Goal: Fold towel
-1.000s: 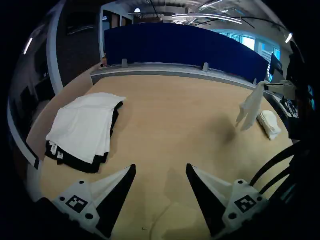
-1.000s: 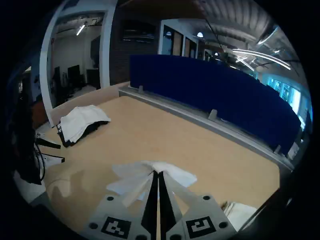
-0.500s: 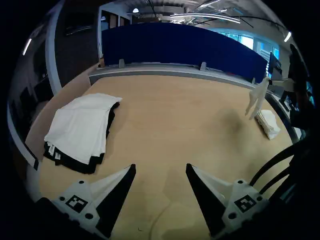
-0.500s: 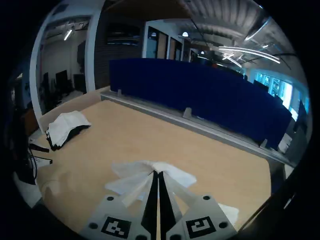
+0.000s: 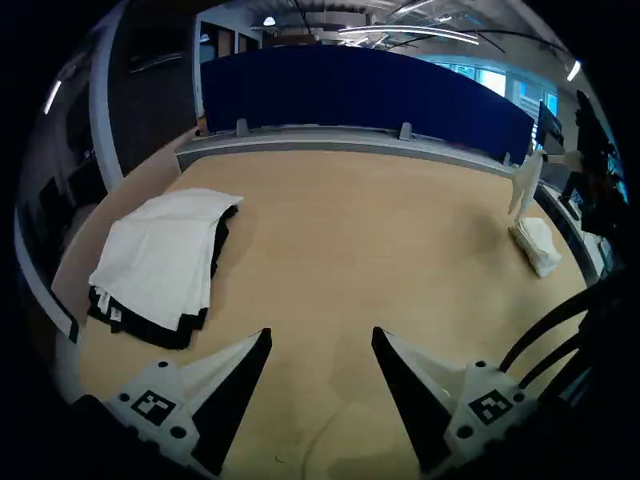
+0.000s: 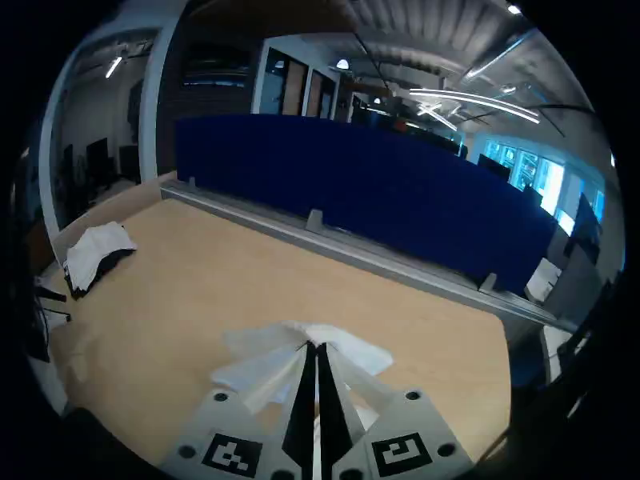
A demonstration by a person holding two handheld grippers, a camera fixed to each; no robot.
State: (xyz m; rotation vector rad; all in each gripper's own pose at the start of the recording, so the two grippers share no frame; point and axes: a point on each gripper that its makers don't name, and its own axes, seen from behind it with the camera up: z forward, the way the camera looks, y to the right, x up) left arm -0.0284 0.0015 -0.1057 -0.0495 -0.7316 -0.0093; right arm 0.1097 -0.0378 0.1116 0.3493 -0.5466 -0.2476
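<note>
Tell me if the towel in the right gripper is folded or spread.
Neither: the towel hangs crumpled from the shut right gripper above the table.

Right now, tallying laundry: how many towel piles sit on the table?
2: in the left gripper view, a white-over-black stack at left, a small white pile at right. Another towel hangs from the right gripper.

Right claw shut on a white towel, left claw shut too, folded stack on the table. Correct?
Not quite: the left claw is open, as the left gripper view shows. The right claw is shut on the white towel; the folded stack lies on the table.
</note>
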